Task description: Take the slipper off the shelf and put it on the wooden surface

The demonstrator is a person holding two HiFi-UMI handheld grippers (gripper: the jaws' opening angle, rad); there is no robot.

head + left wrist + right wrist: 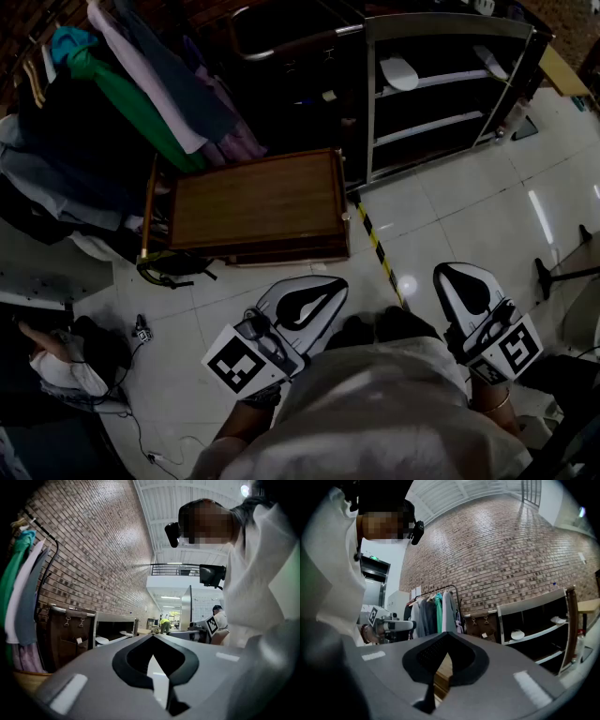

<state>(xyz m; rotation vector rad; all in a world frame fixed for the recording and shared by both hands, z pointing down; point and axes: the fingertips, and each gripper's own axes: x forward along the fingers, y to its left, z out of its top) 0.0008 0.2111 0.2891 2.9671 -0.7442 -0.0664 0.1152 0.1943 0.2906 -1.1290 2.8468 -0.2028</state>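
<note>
Tiles (450,216) underfoot, wooden surface (253,202) beside metal shelf (369,103), brick wall (93,550) behind

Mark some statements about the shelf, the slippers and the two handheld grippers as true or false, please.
1. A white slipper lies on the dark metal shelf. True.
2. A slipper lies on the brown wooden surface. False: no slipper is on it.
3. The grey two-jaw right gripper holds a slipper. False: its jaws are shut on nothing.
4. The grey two-jaw left gripper is shut and empty. True.
</note>
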